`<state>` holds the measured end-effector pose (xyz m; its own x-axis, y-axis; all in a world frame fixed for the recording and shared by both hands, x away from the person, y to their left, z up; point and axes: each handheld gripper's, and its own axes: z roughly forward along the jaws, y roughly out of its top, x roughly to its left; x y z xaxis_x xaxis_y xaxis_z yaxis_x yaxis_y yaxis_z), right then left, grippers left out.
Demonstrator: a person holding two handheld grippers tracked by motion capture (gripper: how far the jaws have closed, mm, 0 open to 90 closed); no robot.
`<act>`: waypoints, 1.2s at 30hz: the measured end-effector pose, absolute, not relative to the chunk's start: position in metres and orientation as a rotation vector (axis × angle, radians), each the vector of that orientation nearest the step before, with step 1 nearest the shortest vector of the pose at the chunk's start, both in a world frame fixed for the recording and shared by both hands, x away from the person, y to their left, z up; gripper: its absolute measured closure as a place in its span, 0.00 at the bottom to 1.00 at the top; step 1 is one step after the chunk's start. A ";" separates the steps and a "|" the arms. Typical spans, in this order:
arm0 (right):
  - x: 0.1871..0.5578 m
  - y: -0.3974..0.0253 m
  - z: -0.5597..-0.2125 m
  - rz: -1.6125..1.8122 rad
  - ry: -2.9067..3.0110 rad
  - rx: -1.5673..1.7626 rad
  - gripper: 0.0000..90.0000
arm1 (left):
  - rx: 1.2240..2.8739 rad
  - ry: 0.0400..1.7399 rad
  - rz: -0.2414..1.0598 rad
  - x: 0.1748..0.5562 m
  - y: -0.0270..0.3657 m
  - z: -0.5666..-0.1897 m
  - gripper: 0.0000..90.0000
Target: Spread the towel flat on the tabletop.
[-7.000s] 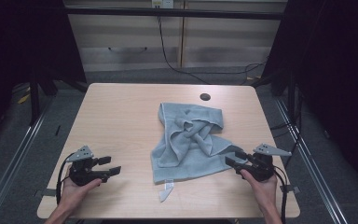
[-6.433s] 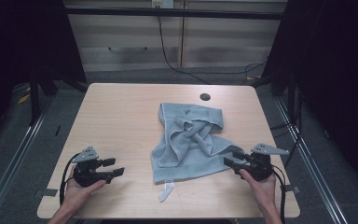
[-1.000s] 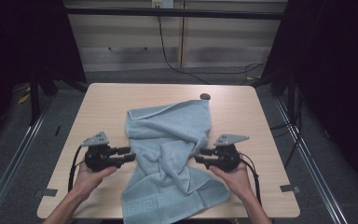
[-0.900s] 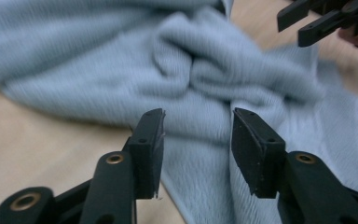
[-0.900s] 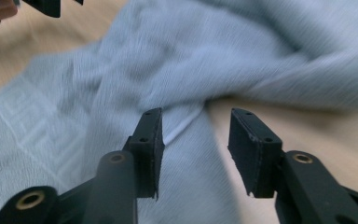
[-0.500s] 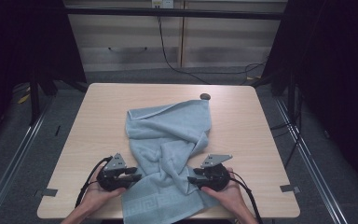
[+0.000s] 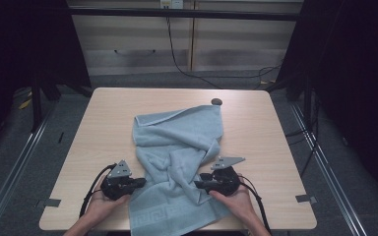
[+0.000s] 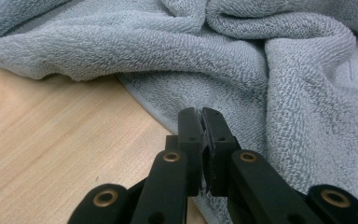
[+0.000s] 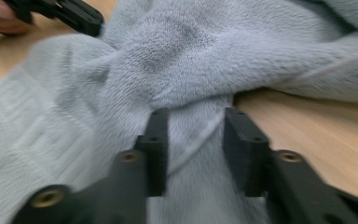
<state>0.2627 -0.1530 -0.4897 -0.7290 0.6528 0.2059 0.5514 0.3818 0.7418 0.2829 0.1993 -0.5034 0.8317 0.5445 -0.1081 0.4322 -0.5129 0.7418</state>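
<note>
The left tongs sit at the towel's left edge, low on the table, held in a hand that comes in from the near side. In the left gripper view these tongs are pressed together, with the towel's thin flat edge lying right at their tips; whether cloth is caught between them cannot be told. The right tongs meet the towel's right side, level with the left ones, held by the other hand. In the right gripper view the right tongs are spread apart, with a fold of towel lying in the gap between the jaws, and the left tongs show beyond the cloth at the upper left.

The towel is pale blue-grey terry. It lies lengthwise down the middle of the table, from just short of the far edge to the near edge, where its patterned band reaches or slightly overhangs the table's rim. Its far part lies fairly flat with a folded top edge; its middle, between the two tongs, is bunched into thick twisted ridges.

A small dark round object rests just beyond the towel's far right corner, near the table's far edge.

To the left and right of the towel, bare wood runs out to both side edges of the table, giving open room beside each hand. Beyond the towel's far edge only a narrow strip of table remains.
</note>
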 end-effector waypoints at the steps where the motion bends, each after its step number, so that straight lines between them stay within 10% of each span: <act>1: 0.268 -0.145 -0.495 1.224 2.517 1.104 0.61 | 2.186 0.712 0.171 0.283 0.199 -0.504 0.97; 9: 0.265 -0.146 -0.490 1.213 2.427 1.076 0.97 | 2.177 0.751 0.138 0.285 0.204 -0.503 0.98; 24: 0.258 -0.246 -0.430 1.288 2.049 1.232 0.97 | 2.063 0.875 0.145 0.280 0.257 -0.490 0.98; 36: 0.317 -0.218 -0.460 1.097 2.156 1.294 0.84 | 1.997 0.987 0.166 0.302 0.274 -0.492 0.94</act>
